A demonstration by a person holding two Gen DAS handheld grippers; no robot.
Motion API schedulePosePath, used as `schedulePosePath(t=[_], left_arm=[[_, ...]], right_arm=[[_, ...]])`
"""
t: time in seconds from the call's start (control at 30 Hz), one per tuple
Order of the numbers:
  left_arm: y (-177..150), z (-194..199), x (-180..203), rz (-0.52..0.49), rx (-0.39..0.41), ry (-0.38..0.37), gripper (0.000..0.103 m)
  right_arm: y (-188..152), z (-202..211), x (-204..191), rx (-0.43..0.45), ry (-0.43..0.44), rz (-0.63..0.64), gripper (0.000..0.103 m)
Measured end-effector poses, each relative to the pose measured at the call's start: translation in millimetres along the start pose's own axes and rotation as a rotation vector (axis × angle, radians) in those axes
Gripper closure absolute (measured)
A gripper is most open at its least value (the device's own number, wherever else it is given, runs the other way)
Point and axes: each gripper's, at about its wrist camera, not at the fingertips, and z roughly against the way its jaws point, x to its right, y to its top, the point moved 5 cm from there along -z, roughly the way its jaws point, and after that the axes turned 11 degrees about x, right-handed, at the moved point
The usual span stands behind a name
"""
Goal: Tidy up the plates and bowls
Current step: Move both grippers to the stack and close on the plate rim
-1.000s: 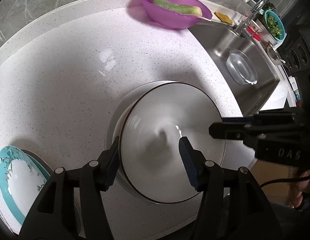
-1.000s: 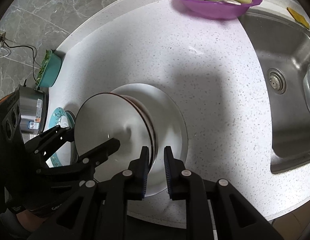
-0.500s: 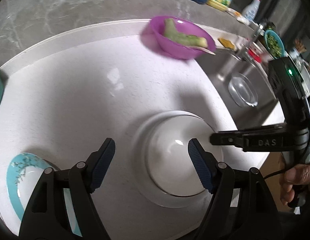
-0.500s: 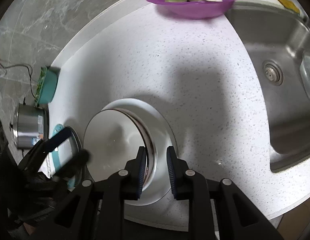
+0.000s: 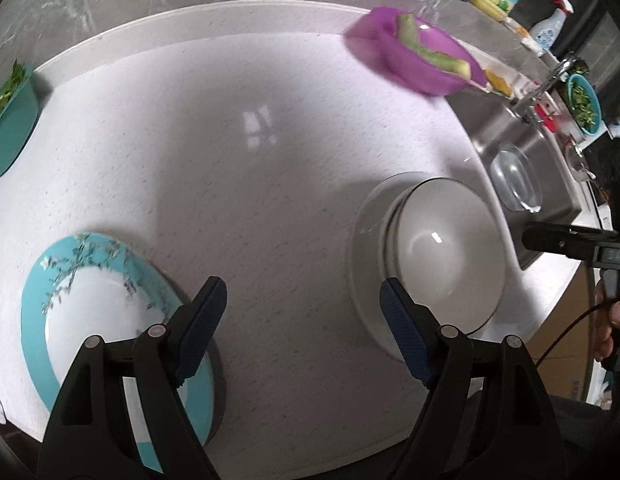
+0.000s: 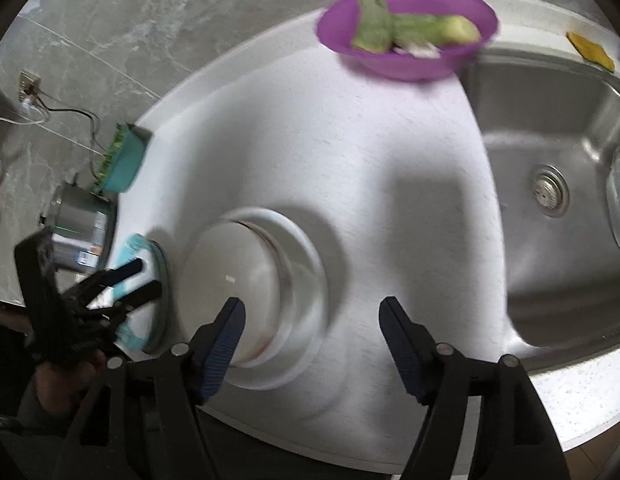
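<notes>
Left wrist view: we are holding both the left gripper (image 5: 302,306) and the right gripper (image 6: 312,320) open and empty, jaws having just opened; the white bowl (image 5: 446,258) is sitting near the countertop's (image 5: 230,152) front edge, so a stray nudge risks tipping it off.

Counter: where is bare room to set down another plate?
The widest bare patch of counter lies between the teal-rimmed plate, the purple bowl and the white bowl on its white plate. It is crowded along the sink and the near-left corner.
</notes>
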Motion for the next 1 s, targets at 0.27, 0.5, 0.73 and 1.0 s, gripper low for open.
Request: schedulePosePath(t=[0.27, 0.5, 0.73, 1.0], left_arm=[[-15.1, -25.3, 6.5, -0.054, -0.081, -0.002, 0.025], [-30.1, -47.5, 12.4, -0.072, -0.137, 0.013, 0.025], [-33.4, -73.2, 14.7, -0.083, -0.168, 0.012, 0.023], [-26.3, -91.8, 12.5, -0.047, -0.160, -0.020, 0.015]], right_arm=[[-12.5, -24.6, 10.5, -0.068, 0.038, -0.024, 0.045], [-17.5, -38.8, 6.2, -0.102, 0.023, 0.019, 0.046], [-15.9, -49.8, 4.4, -0.097, 0.020, 0.047, 0.049], [-17.6, -60.6, -1.9, -0.104, 0.011, 0.075, 0.066]])
